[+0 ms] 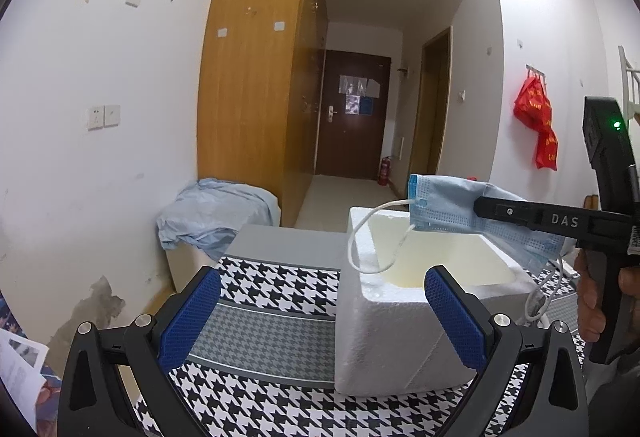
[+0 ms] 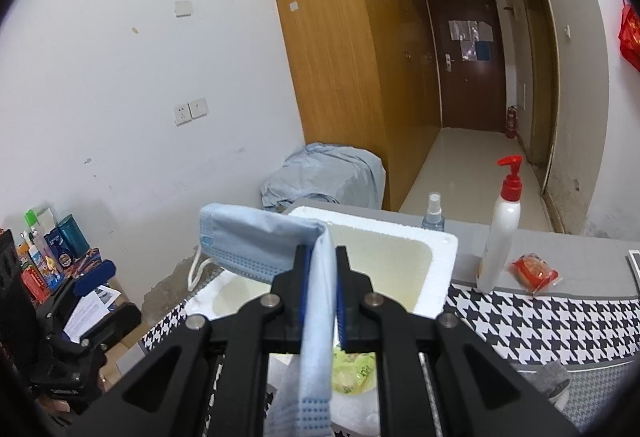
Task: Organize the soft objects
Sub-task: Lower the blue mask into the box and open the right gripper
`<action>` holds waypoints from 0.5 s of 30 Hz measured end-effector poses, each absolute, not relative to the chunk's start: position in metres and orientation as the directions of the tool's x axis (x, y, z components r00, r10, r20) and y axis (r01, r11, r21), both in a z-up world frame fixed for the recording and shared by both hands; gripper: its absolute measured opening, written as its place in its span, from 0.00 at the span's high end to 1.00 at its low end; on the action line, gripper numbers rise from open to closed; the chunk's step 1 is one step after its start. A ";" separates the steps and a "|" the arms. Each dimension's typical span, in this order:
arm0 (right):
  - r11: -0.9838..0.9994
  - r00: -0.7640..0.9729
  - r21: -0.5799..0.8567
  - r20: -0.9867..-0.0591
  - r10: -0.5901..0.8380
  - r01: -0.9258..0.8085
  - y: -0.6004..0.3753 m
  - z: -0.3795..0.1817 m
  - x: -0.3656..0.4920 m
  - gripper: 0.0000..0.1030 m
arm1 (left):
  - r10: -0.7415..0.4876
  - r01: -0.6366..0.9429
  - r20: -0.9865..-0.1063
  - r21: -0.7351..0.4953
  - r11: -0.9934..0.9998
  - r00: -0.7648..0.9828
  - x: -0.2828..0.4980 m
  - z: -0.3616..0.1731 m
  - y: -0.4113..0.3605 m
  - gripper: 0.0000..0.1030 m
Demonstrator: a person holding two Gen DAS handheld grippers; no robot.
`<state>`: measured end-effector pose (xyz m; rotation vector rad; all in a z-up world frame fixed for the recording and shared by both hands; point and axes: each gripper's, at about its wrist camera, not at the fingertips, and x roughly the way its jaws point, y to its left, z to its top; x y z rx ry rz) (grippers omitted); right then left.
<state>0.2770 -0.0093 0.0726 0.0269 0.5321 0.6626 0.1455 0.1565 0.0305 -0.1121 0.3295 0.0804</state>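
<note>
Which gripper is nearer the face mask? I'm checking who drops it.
Right: the right gripper pinches the face mask above the foam box; the left gripper, open, is in front of it.

Foam box (image 2: 436,261) sits on the table (image 2: 560,321). Face mask (image 2: 256,241) hangs above the box, clamped in right gripper (image 2: 322,257). Left gripper (image 1: 322,311) is on the box's left, jaws apart, nothing between them. Pump bottle (image 2: 500,233) and spray bottle (image 2: 434,215) stand right of the box, snack packet (image 2: 535,272) right of the pump bottle. Wardrobe (image 1: 256,77) behind.
</note>
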 end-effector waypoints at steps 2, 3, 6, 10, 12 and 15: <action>0.808 0.669 0.185 -0.473 0.573 -0.560 -0.009 0.070 0.282 0.86 | 0.061 -0.098 -0.332 -0.096 0.991 0.941 0.147 0.029 0.158 0.01; 0.811 0.669 0.187 -0.480 0.568 -0.554 -0.009 0.069 0.286 0.86 | 0.063 -0.101 -0.335 -0.096 0.990 0.940 0.148 0.029 0.159 0.01; 0.813 0.661 0.200 -0.492 0.566 -0.547 -0.009 0.066 0.292 0.86 | 0.063 -0.102 -0.338 -0.099 0.990 0.939 0.150 0.028 0.160 0.01; 0.822 0.663 0.193 -0.507 0.551 -0.536 -0.006 0.065 0.296 0.85 | 0.066 -0.109 -0.334 -0.110 0.988 0.940 0.151 0.029 0.162 0.01; 0.830 0.667 0.186 -0.516 0.538 -0.526 -0.005 0.063 0.299 0.62 | 0.067 -0.109 -0.333 -0.109 0.988 0.941 0.152 0.029 0.162 0.01; 0.836 0.666 0.172 -0.531 0.524 -0.522 -0.003 0.061 0.301 0.29 | 0.064 -0.106 -0.336 -0.108 0.988 0.940 0.154 0.028 0.161 0.01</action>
